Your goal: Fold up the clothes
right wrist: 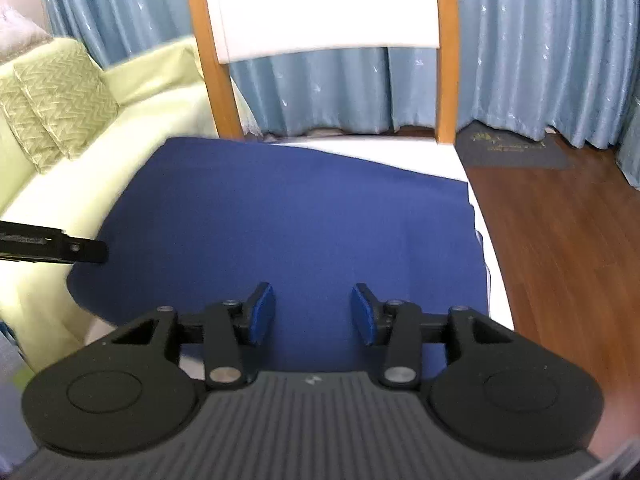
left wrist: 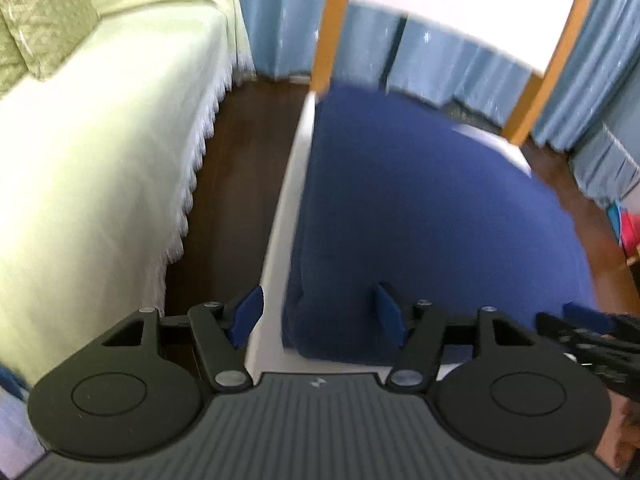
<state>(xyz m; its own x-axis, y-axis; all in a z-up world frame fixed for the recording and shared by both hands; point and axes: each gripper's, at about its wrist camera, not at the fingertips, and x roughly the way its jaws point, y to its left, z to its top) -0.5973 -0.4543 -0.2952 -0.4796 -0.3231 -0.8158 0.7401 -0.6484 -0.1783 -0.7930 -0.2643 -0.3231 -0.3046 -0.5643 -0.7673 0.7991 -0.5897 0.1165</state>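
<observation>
A folded cloth [right wrist: 288,216] is lying on the bench [right wrist: 448,156]. A sofa [right wrist: 60,200] is standing to its left, and curtains [right wrist: 528,60] are hanging behind.

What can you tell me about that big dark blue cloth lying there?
The dark blue cloth garment looks like soft, plain, matte fabric with no print. It lies spread mostly flat and smooth on a white surface, covering most of it. Its near left corner looks folded over, with a rounded, thicker edge. Its far edge runs slightly slanted. Both grippers' pads stand apart above its near edge, gripping nothing; whether they touch it is unclear.
</observation>
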